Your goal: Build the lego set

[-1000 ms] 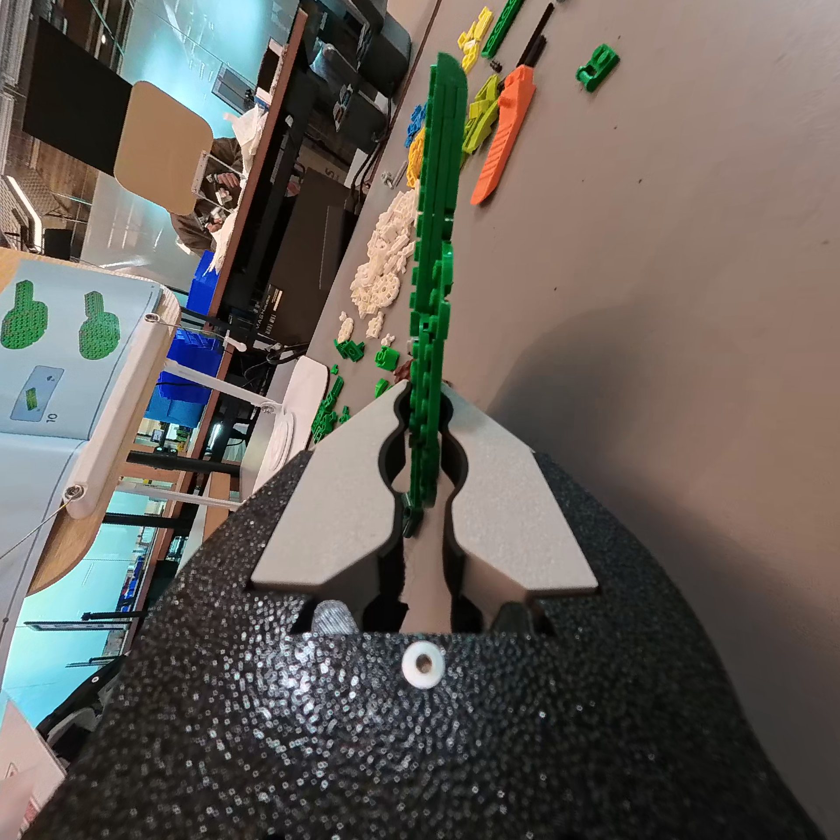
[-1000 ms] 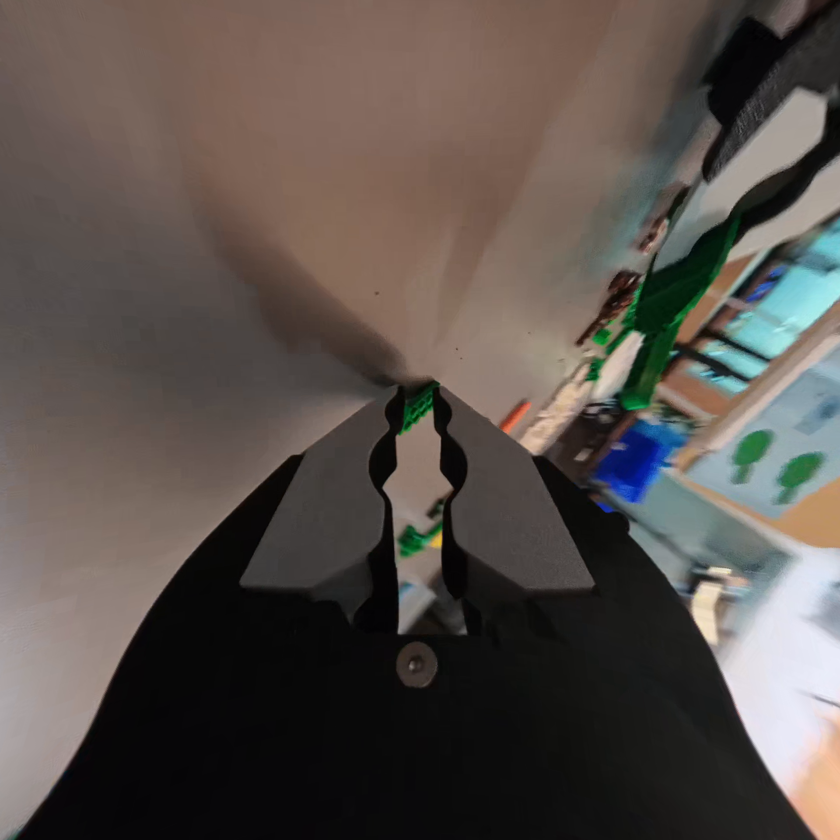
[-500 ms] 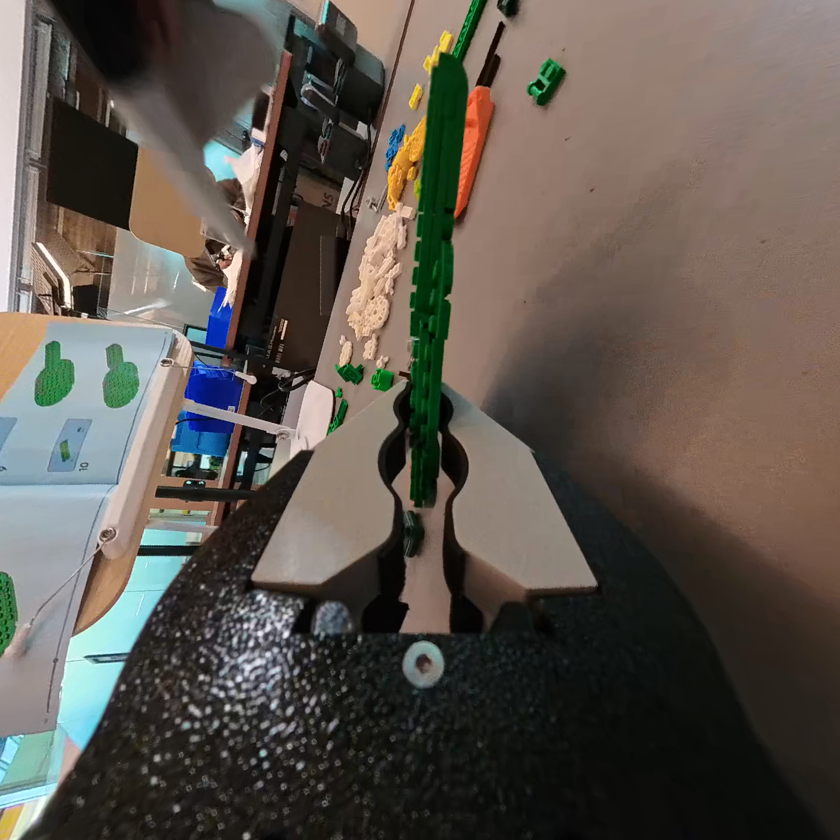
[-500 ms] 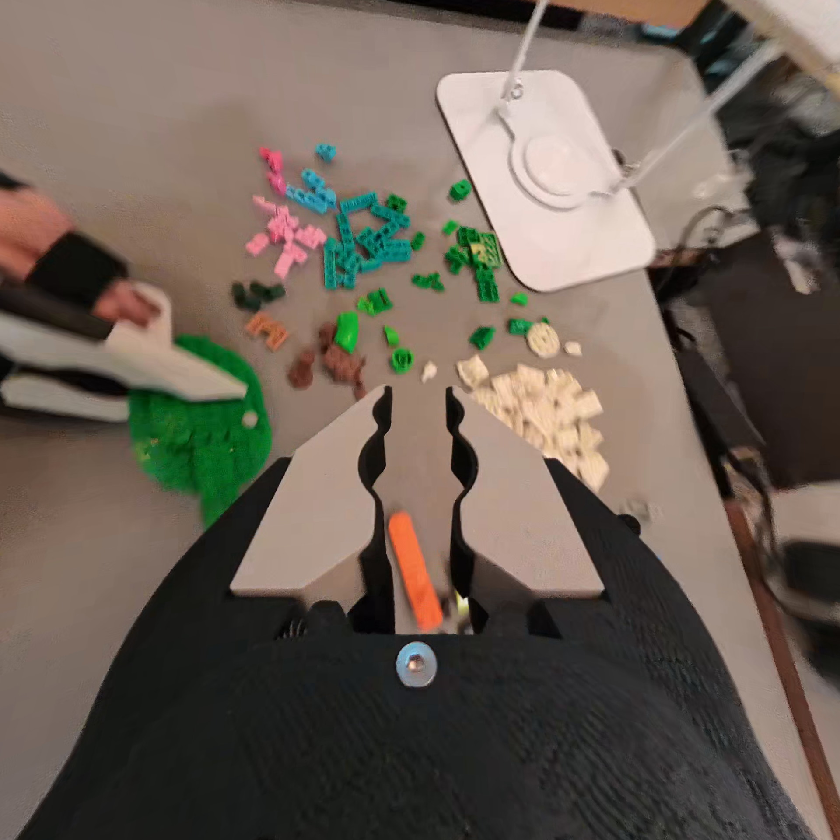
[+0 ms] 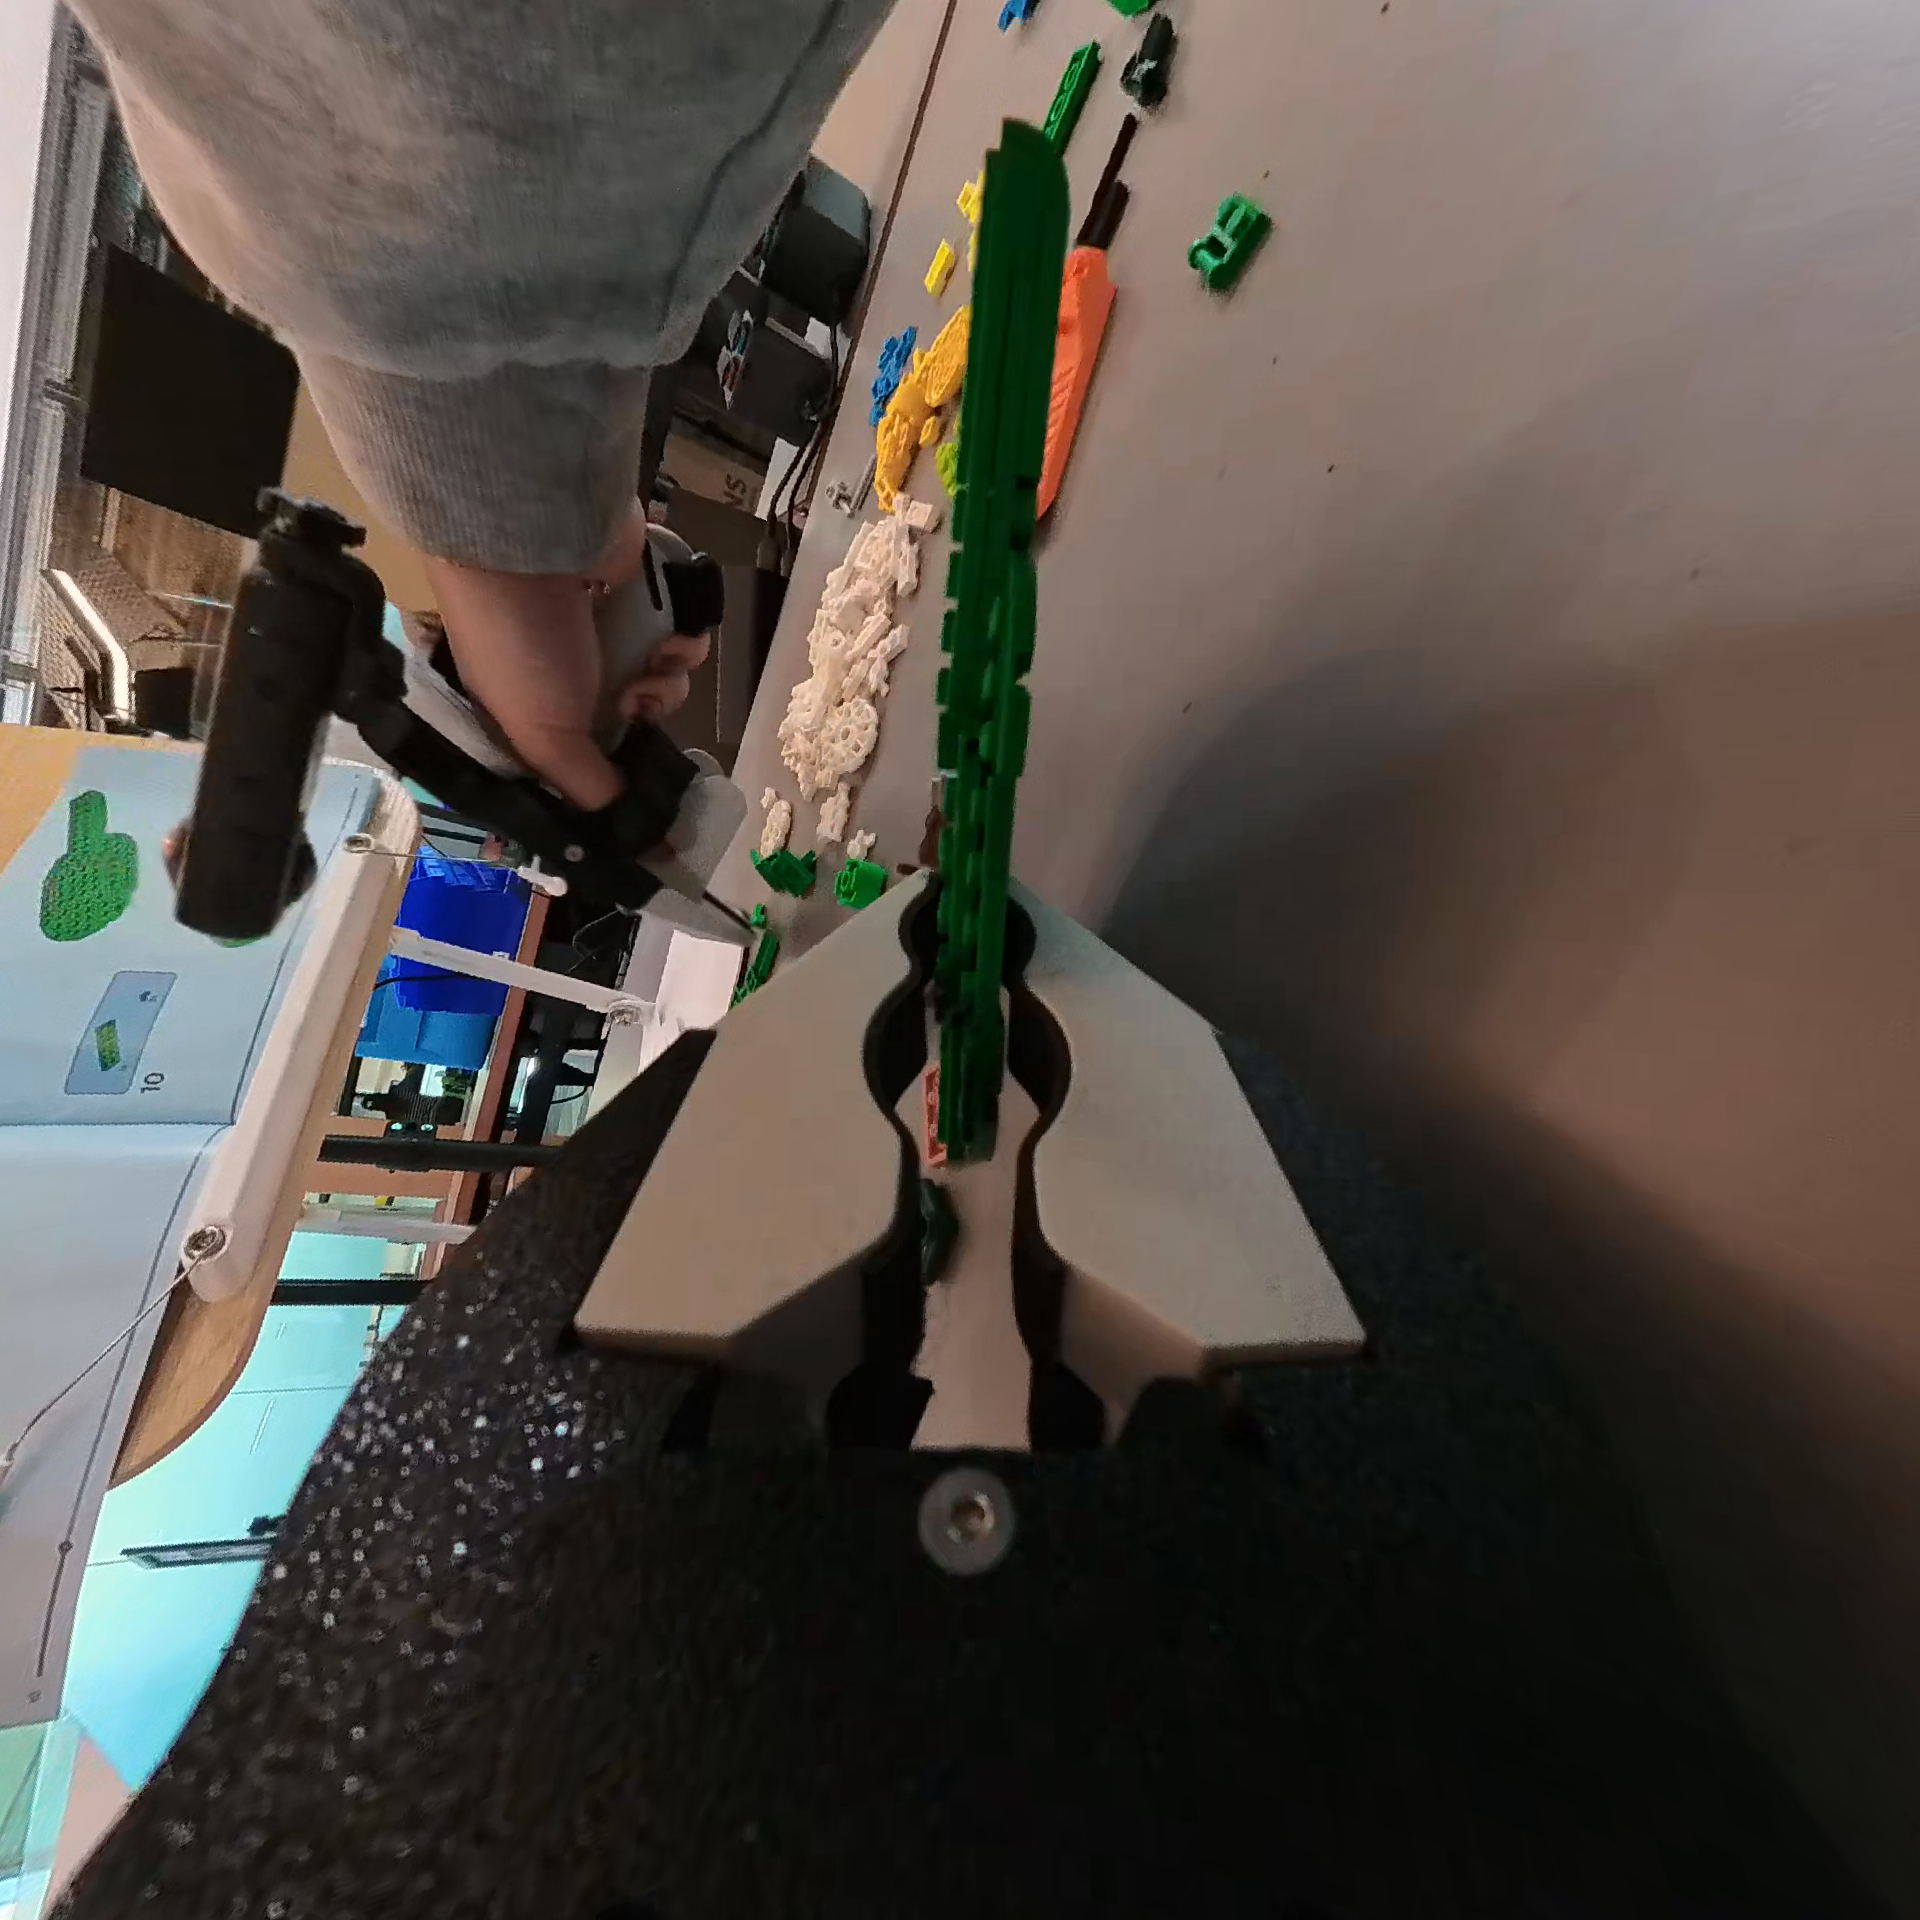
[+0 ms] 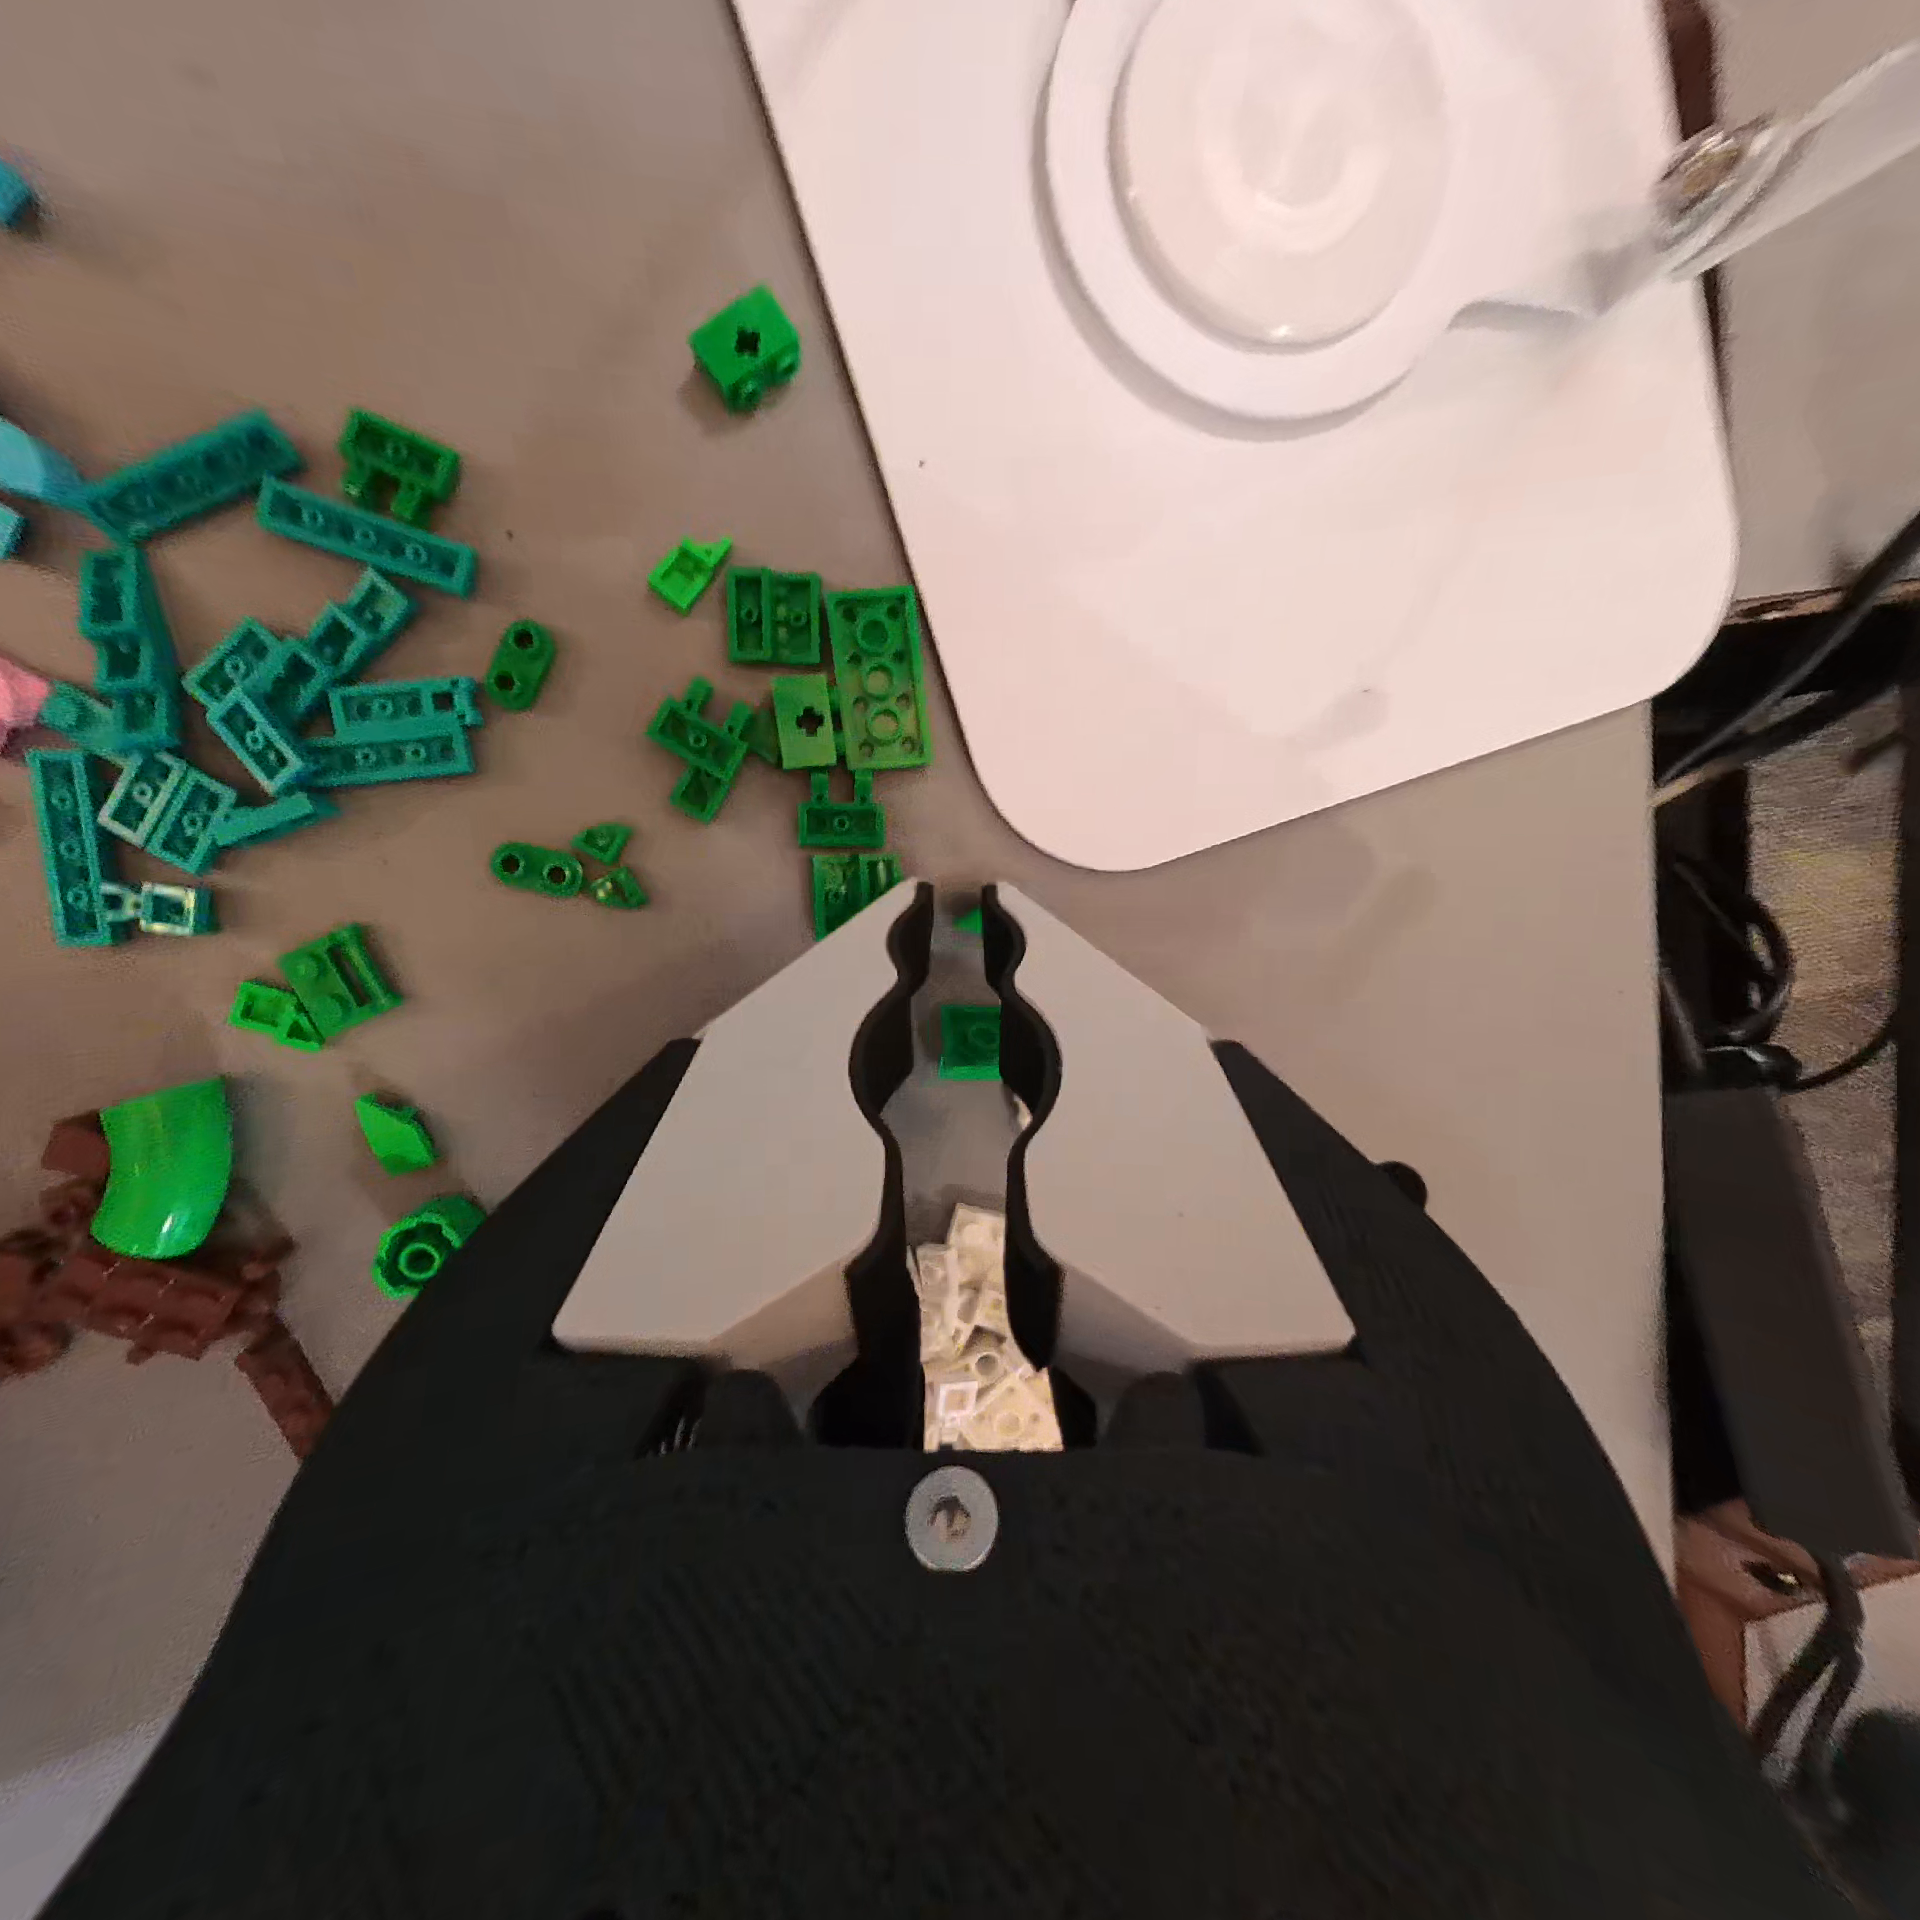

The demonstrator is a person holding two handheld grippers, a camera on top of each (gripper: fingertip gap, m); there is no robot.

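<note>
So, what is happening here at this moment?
A person works with toy bricks on a grey table. The left hand-held gripper clamps a flat green brick assembly edge-on. The right hand-held gripper, fingers slightly apart and holding nothing, hovers over loose green bricks beside a white stand base.

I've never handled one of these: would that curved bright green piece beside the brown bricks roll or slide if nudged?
The curved green piece looks glossy and smooth, so it probably slides easily. Its arched shape might rock rather than roll. It seems to touch the brown bricks, which could block it.
</note>
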